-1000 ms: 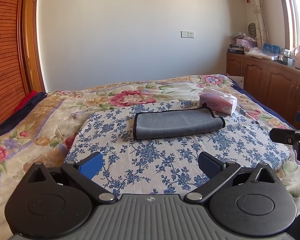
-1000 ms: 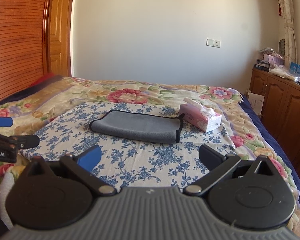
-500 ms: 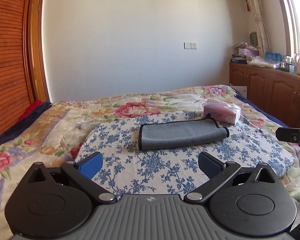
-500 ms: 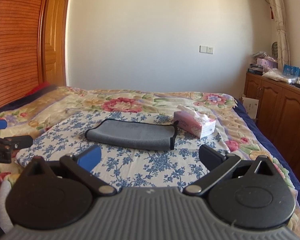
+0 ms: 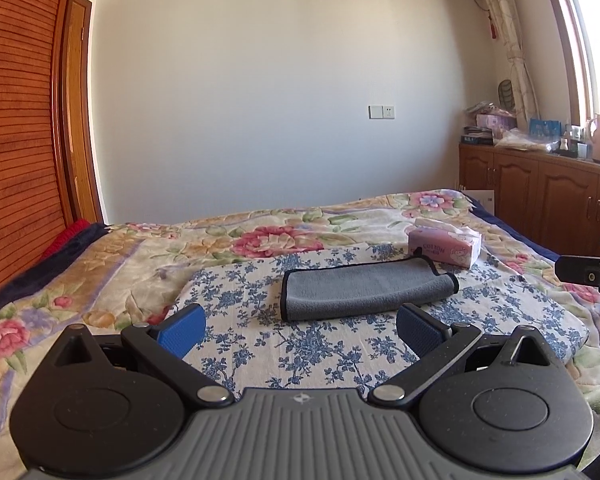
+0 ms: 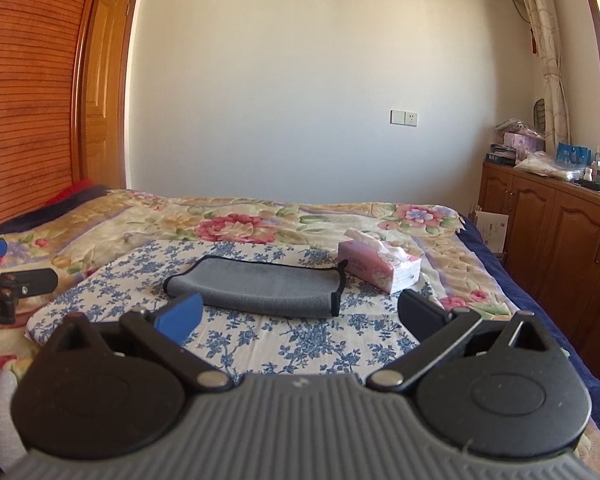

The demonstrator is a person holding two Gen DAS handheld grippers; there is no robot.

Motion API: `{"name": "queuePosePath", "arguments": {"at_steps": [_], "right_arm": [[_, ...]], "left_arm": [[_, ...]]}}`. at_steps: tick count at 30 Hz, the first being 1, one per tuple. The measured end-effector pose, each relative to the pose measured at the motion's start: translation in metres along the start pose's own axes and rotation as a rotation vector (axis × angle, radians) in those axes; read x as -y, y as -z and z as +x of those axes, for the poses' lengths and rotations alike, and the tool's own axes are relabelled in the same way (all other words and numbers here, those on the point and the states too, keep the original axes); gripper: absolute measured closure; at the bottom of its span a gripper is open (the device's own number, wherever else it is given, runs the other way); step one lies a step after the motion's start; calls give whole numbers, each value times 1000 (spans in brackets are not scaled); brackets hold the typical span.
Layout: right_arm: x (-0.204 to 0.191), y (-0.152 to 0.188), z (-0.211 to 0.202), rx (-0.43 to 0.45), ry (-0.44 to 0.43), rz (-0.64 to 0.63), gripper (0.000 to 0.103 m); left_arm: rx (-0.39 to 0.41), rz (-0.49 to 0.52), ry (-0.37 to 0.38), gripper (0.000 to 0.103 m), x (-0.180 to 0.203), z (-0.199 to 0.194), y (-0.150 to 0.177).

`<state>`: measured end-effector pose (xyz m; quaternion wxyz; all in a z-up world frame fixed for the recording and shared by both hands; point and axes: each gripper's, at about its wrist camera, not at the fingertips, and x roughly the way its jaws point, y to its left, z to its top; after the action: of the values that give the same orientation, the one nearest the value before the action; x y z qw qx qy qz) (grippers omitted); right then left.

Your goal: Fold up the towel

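1 folded towel [image 5: 364,290], 1 tissue box [image 5: 444,245], 2 tools spread wide, empty.

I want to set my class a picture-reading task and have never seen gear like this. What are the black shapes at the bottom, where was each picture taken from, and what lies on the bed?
A person holds a two-finger tool in each hand, each with a wide-angle camera looking forward along its fingers. The black shapes are the tool's body. One picture is from the left gripper, the other from the right gripper. Both are open, with blue pads spread apart, and hold nothing. Each view also catches the other tool at its edge. On the bed lies a blue-flowered cloth. On it rests a grey towel, already folded, with a pink tissue box just beyond it. Neither gripper touches the towel.
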<state>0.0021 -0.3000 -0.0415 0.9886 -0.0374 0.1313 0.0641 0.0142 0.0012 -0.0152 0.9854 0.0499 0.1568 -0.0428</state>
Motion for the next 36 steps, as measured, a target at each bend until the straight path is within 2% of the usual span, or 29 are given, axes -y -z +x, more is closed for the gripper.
{"name": "queuePosePath", "arguments": {"at_steps": [36], "right_arm": [[2,1,0,8,7,0,0]], "left_arm": [[1,10,1,0,1,-1,1]]}}
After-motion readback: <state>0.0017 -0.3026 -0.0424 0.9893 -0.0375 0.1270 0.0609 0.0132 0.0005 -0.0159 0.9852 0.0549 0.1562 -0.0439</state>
